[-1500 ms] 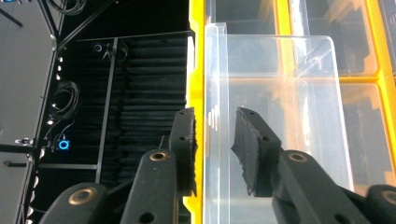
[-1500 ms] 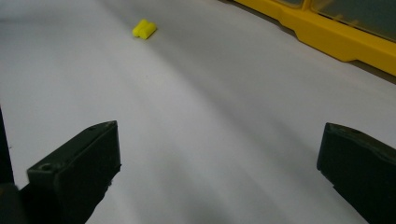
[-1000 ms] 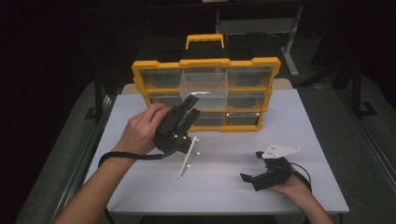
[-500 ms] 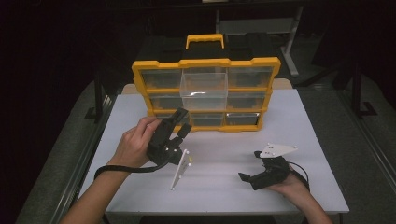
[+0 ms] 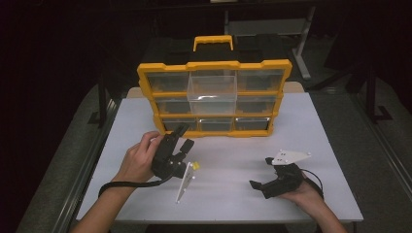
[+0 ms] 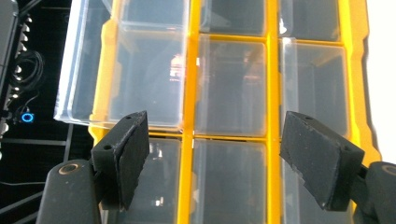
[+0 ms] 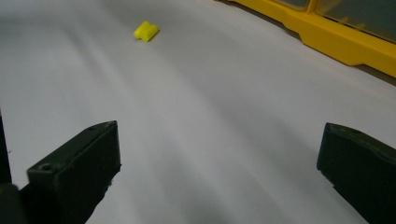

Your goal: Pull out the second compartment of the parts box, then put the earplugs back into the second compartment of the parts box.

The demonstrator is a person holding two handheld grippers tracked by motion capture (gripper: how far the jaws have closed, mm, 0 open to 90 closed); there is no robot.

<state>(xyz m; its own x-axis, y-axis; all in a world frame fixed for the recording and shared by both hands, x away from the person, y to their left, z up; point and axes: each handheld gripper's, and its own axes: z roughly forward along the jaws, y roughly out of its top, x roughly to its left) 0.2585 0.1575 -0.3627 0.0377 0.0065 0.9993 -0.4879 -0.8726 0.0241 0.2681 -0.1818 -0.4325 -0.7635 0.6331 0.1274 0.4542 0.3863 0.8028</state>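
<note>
Since the earlier frames the left claw [image 5: 183, 137] has sunk from the front of the organizer's lower row towards the table [image 5: 316, 126] and come back a little towards the person. Its jaws have just been opening. In the left gripper view the left claw [image 6: 233, 154] stands released, pads well apart, nothing between them; behind the gap are the organizer's clear drawer fronts and yellow dividers.

A small yellow piece [image 5: 196, 166] now lies on the table just beside the left claw's body, near its white plate. It shows in neither earlier frame. Reading: the piece has probably just been let go there, though no frame shows the release itself.

The right claw [image 5: 261, 172] has not shifted. It rests low on the table at the near right, held in the right hand, jaws spread and empty. In the right gripper view the right claw [image 7: 219, 154] looks across bare table towards the yellow piece [image 7: 146, 31], which is well apart from it.

The yellow organizer [image 5: 214, 65] stands upright at the far side of the table. Its top middle drawer [image 5: 212, 90] is pulled forward and looks empty.

Judgement: with the piece free on the table and a drawer standing out, the next step is likely a fresh grasp on the piece. It is small and could roll or skid from the pads.
</note>
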